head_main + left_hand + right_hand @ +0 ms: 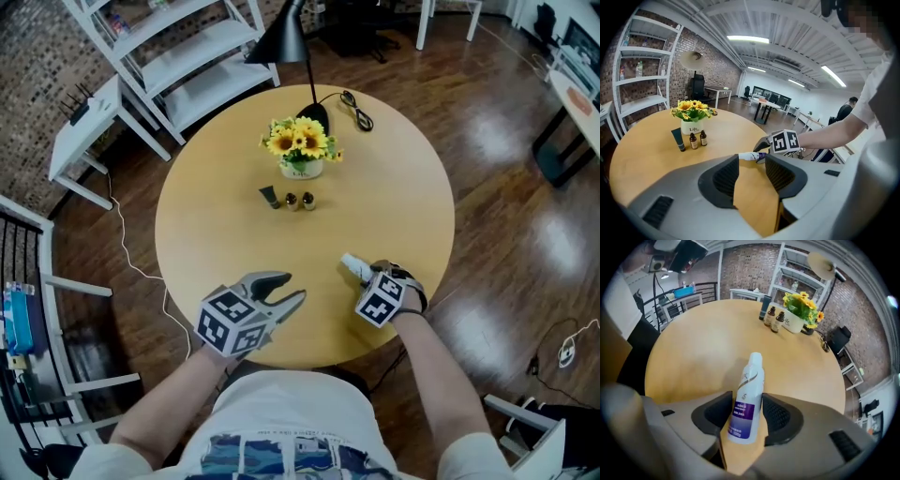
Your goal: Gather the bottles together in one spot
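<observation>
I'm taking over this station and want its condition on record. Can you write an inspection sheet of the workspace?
Surface: round wooden table.
Job's things: white bottle lying near the front edge; two small brown bottles and a dark tube upright beside the sunflower pot.
Clutter: sunflower pot, black desk lamp.
Grippers: left gripper open, empty; right gripper open, white bottle between its jaws.
Cables: black cord coiled on the table; white cable on the floor.
Surroundings: white shelving, wooden floor.

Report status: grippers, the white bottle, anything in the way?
Left gripper open, empty. Right gripper open, jaws astride white bottle lying on table. Two small brown bottles and dark tube grouped by flower pot; nothing lies between.
</observation>
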`<state>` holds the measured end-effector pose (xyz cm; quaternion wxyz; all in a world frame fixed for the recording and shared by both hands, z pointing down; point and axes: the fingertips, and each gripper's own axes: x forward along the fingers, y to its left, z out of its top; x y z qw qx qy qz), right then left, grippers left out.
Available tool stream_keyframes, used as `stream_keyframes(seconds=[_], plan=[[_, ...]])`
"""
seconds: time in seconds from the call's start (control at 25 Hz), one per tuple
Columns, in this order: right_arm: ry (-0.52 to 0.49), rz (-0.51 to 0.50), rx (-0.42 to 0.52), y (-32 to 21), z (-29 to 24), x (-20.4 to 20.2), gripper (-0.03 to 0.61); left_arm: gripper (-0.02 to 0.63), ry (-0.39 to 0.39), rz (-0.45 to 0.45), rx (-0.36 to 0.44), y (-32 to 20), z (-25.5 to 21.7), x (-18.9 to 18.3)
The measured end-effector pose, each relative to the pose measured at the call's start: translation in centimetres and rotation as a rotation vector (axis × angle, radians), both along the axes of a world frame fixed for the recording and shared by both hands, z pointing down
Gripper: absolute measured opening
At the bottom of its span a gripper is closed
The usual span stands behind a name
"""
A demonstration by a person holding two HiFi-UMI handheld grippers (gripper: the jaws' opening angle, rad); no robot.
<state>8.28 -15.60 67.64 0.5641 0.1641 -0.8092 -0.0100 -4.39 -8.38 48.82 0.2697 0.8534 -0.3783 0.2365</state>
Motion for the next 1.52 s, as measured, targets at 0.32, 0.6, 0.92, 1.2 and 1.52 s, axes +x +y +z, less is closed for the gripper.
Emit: stream_keyframes(seconds=[0.32, 0.6, 0.92, 1.2, 1.52], plan=[[-0.198, 0.064, -0.063, 0.1, -1.5, -0.8, 0.193, 0.161, -0.004, -0.015, -0.009, -0.4, 0.5, -1.2], [-0.778, 0.191, -0.065, 1.8, -12.1, -4.0, 0.193, 0.176, 0.156, -0.008, -0.035, -2.6, -0.8, 0.3], [-1.046, 0.174, -0.003, 4.5, -19.0, -5.0, 0.193, 0.201, 0.401, -0.022, -0.097, -6.8, -3.6, 3.7], [-1.007, 0.185, 0.04, 5.5, -18.5, -3.9, 0.195, 0.146, 0.369, 0.069, -0.092, -6.5, -3.5, 7.1], [-0.939, 0.241, 0.087, 4.1, -17.3, -1.9, 0.226, 0.126, 0.192, 0.155, 0.029, -7.7, -4.4, 9.5]])
